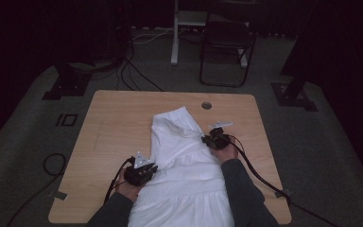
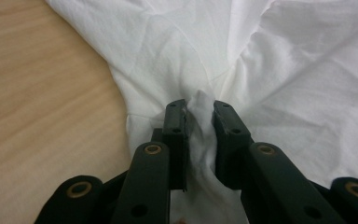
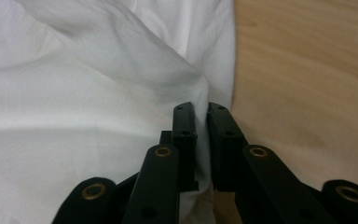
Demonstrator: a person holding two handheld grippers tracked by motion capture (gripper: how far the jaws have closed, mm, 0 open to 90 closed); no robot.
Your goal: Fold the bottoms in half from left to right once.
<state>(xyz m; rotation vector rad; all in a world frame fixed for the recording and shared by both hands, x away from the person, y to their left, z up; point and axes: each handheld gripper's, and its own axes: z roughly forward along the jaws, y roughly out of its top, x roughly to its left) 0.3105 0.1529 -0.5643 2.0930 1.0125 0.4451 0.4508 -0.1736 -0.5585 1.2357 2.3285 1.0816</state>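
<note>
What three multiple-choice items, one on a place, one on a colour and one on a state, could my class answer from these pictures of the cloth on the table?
1. Where does the right gripper meet the garment?
A. at its right edge
B. at its far tip
C. away from it, on bare wood

2. What colour is the garment?
A. grey
B. white
C. blue

3. How do the left gripper's jaws stand?
A. wide open above the cloth
B. shut on bare table
C. closed on a pinched fold of cloth

Answers:
1 A: the high view and the right gripper view put its jaws on the cloth's edge, beside the bare table.
2 B: the garment is white in all three views.
3 C: in the left gripper view a ridge of fabric stands between the jaws.
</note>
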